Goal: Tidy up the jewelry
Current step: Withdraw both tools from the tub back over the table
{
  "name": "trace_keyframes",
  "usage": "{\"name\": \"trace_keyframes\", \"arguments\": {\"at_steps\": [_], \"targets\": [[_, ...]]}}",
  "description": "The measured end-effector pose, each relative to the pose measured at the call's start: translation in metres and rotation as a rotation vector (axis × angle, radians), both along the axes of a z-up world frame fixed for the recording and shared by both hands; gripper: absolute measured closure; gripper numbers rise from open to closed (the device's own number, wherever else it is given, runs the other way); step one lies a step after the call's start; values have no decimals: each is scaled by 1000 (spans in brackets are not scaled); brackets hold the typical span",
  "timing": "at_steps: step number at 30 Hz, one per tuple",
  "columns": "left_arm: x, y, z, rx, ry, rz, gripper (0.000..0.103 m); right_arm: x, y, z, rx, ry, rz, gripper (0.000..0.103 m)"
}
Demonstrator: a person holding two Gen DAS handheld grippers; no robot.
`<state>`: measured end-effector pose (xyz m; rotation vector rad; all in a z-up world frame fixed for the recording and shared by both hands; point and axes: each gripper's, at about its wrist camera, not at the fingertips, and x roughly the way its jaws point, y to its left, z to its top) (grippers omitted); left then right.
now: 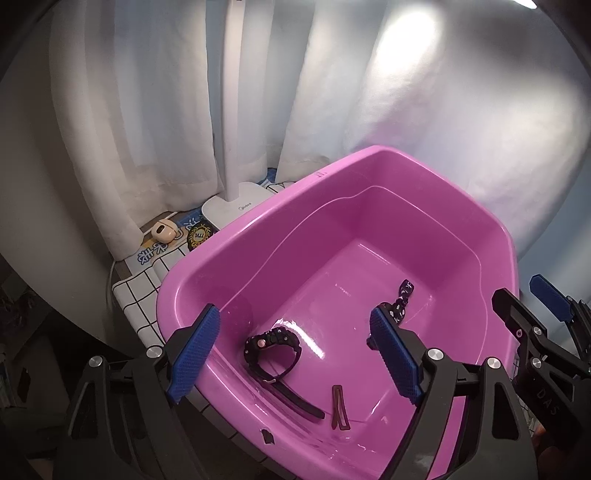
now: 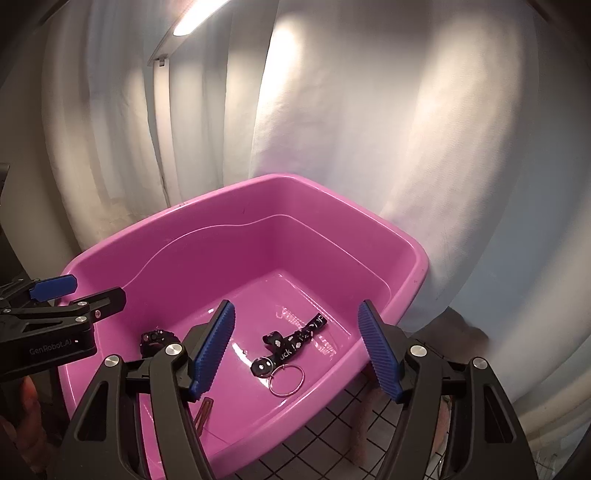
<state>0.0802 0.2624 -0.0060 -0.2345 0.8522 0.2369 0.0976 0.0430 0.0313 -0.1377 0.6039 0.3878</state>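
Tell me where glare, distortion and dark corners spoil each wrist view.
Left wrist view: a blown-out hotspot on the curtain, white glints on the pink tub floor beside the black watch, fisheye bending the lamp pole, black vignette at the corners. Right wrist view: the lit lamp head overexposed, streaky reflections around the printed strap and key ring, tub rim bowed.

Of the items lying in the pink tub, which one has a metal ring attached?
The black printed lanyard strap: a ring hangs from its clip. The black watch and brown hair clip have none.
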Motion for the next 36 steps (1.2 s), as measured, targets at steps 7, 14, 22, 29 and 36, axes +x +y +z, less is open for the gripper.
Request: {"name": "trace_keyframes", "arguments": {"at_steps": [7, 14, 22, 29, 36], "targets": [[-10, -17, 10, 28, -31, -40, 9, -22, -22, 2, 62, -8, -38, 32], [-15, -59, 21, 13, -79, -140, 8, -62, -83, -6, 101, -21, -155, 26], [-29, -144, 29, -31, -137, -349, 8, -118, -170, -48, 102, 82, -351, 26], [-33, -224, -2, -29, -74, -536, 8, -161, -254, -89, 136, 151, -601, 26], [-17, -267, -57, 4, 18, -590, 8, -181, -304, -132, 133, 241, -754, 26]]}}
